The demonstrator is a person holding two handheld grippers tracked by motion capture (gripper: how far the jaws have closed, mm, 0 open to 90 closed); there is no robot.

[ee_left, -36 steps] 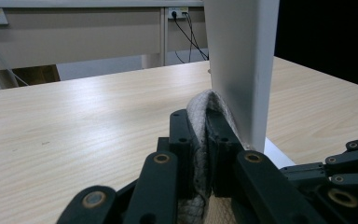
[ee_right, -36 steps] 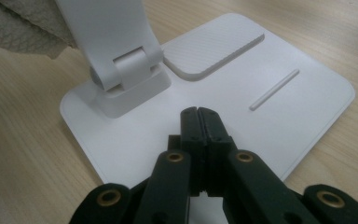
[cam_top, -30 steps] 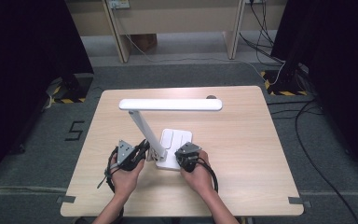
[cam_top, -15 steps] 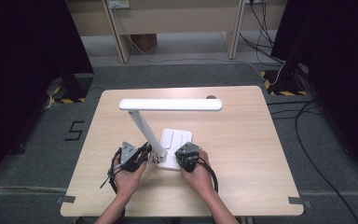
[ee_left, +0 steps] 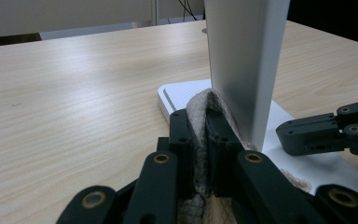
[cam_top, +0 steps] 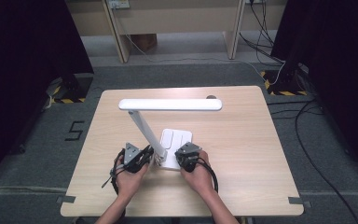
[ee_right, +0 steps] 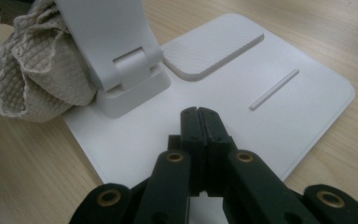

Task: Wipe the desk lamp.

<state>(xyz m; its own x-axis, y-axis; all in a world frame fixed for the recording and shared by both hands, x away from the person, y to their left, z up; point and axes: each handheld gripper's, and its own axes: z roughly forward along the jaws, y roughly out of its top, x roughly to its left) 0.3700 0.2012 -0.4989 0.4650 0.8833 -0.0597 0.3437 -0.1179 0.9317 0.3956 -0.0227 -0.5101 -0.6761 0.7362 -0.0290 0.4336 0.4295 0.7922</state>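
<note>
From my remote seat I see a white desk lamp (cam_top: 168, 121) standing upright at the near middle of the table (cam_top: 242, 140). Its flat rectangular base (ee_right: 242, 98) lies flush on the wood, with a raised ribbed pad and a thin ridge on top. A slanted flat arm (ee_left: 244, 60) rises from a hinge block at the base's near left corner and carries a long bar head, level and lying crosswise. A beige, crinkled cloth (ee_right: 37, 84) (bunched into a wad) is pressed against the arm's lower part, just above the hinge.
</note>
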